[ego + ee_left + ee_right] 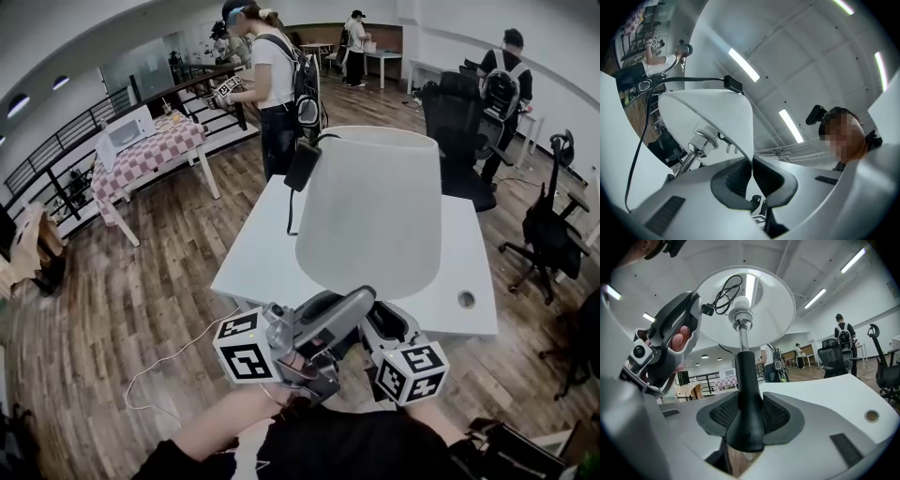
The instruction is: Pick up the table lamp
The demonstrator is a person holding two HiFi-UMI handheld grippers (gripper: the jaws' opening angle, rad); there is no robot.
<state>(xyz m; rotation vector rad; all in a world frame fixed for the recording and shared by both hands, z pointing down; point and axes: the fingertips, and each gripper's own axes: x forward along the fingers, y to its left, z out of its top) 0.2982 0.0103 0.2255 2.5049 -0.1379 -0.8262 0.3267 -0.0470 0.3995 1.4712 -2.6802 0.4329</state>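
White-shaded table lamp (pixel 370 211): pinches shade rim (pixel 723 117) in closed left gripper (pixel 753 174), clamps black stem (pixel 749 376) in right gripper (pixel 751 417), holds it seemingly off table (pixel 251 261). Looks essentially picked up.

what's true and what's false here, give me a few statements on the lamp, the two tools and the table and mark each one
1. The left tool pinches the rim of the lampshade. True.
2. The right tool is open and empty. False: it is shut on the lamp's black stem.
3. The lampshade is white. True.
4. The white table is covered with fabric. False: its top is plain; a checked cloth covers another table farther off.
5. A black office chair stands beyond the white table. True.
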